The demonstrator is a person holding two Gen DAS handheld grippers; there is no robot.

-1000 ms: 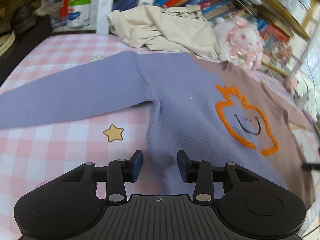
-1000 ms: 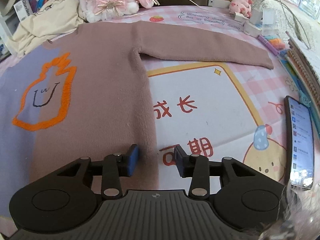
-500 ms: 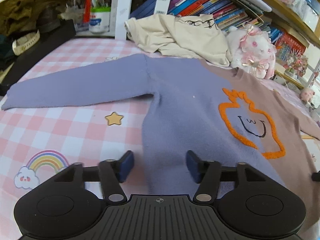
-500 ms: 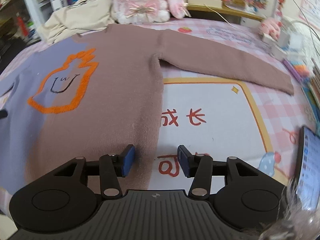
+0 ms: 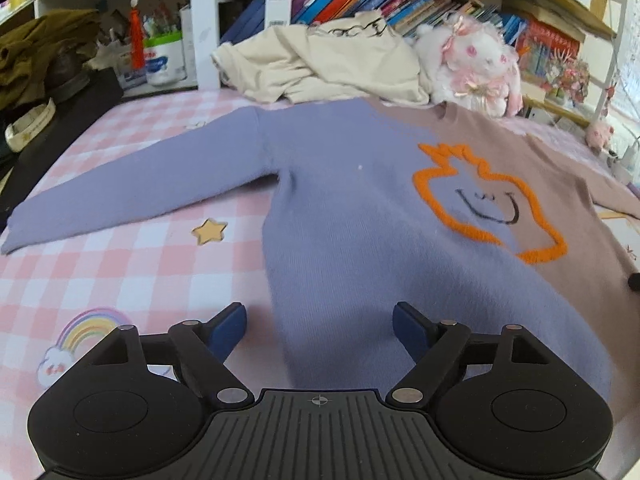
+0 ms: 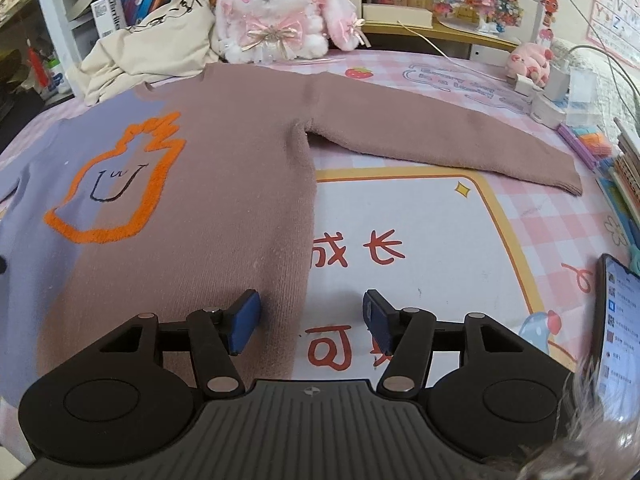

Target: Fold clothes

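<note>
Left wrist view: we see a two-tone sweater (image 5: 360, 216) lying flat, front up, on a pink checked table cover (image 5: 120, 272), lilac on our left half and dusty brown on our right, with an orange fuzzy outline of a smiling face on the chest. Both sleeves are spread straight out to the sides. Our left gripper (image 5: 319, 326) hovers over the lilac bottom corner with its jaws spread wide and nothing between them. In the right wrist view, our right gripper (image 6: 311, 316) is likewise released, its jaws straddling the brown side edge near the hem. A cream garment (image 6: 148, 48) and a plush rabbit (image 6: 280, 16) sit beyond the collar, and a phone (image 6: 618, 340) lies at the far right. We judge the knit to be soft, light and floppy, likely to sag and stretch when lifted, so pinching both layers at the hem corners or the sleeve cuffs seems the surest hold.
</note>
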